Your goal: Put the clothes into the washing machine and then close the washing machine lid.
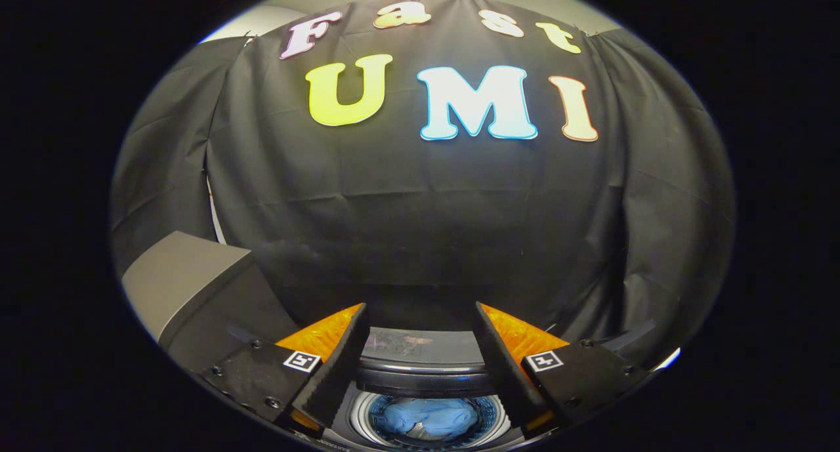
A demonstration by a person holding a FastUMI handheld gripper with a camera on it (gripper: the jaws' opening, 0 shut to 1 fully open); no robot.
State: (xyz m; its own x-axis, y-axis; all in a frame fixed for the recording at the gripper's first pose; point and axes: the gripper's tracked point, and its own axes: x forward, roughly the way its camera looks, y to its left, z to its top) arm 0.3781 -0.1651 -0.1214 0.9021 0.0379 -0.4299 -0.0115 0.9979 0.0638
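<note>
Below and between my fingers I look down into the washing machine (420, 376), a top loader whose round drum opening shows a metal rim. A crumpled blue cloth (430, 418) lies inside the drum. The machine's dark lid (413, 348) stands raised behind the opening, its glossy panel facing me. My gripper (420, 317) hangs above the drum, open, with nothing between its fingers and well clear of the cloth.
A grey box-like surface (177, 285) stands to the left of the machine, close by the left finger. The black cloth wall (420, 209) rises right behind the machine.
</note>
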